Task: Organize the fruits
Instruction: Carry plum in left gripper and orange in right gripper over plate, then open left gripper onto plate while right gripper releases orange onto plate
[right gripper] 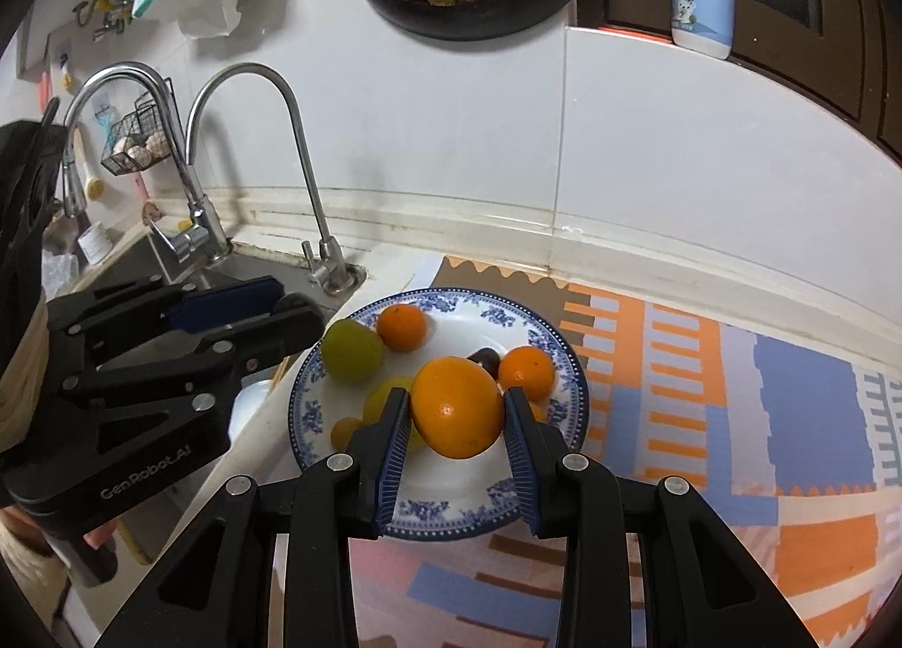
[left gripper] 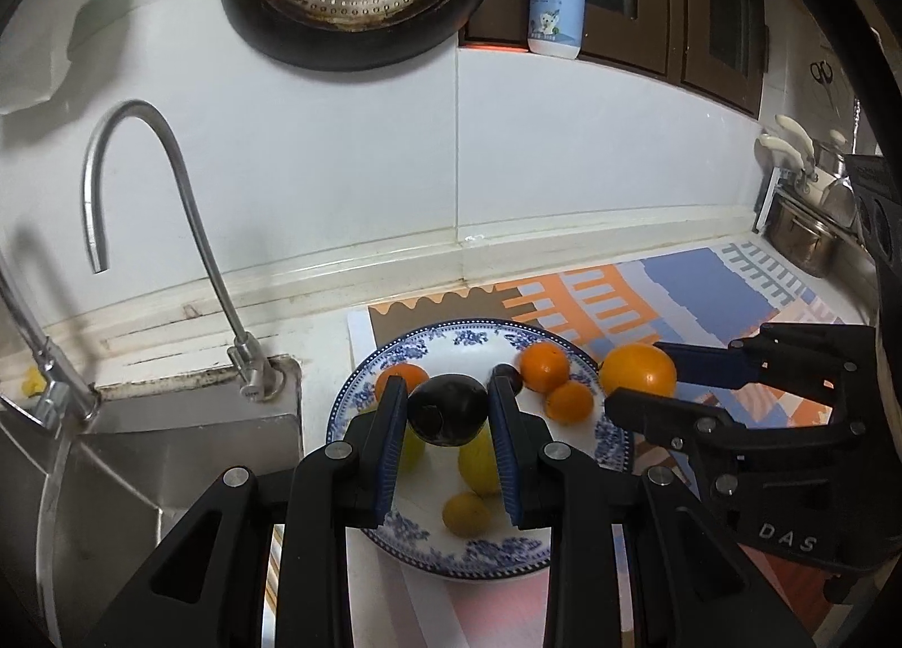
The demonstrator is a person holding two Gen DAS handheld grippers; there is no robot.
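Both fruits gripped over the plate, prob near the end tbh

Landmark = the round white china plate w/ blue floral rim (right gripper: pixel 555 344), glossy, sitting on a flat mat w/ orange/blue blocks (right gripper: pixel 789 383) beside the steel sink (left gripper: pixel 186 439). Above the plate's right side the right gripper (right gripper: pixel 456 414) is clamped on a big smooth orange (right gripper: pixel 458 407); above its middle the left gripper (left gripper: pixel 448 411) pinches a dark purple, shiny egg-shaped fruit (left gripper: pixel 447 409). Already on the plate: matte green citrus (right gripper: pixel 352 350), small dimpled tangerines (right gripper: pixel 401 328), tiny yellow one (left gripper: pixel 466 514). Left to do, I'd guess: set these 2 down.
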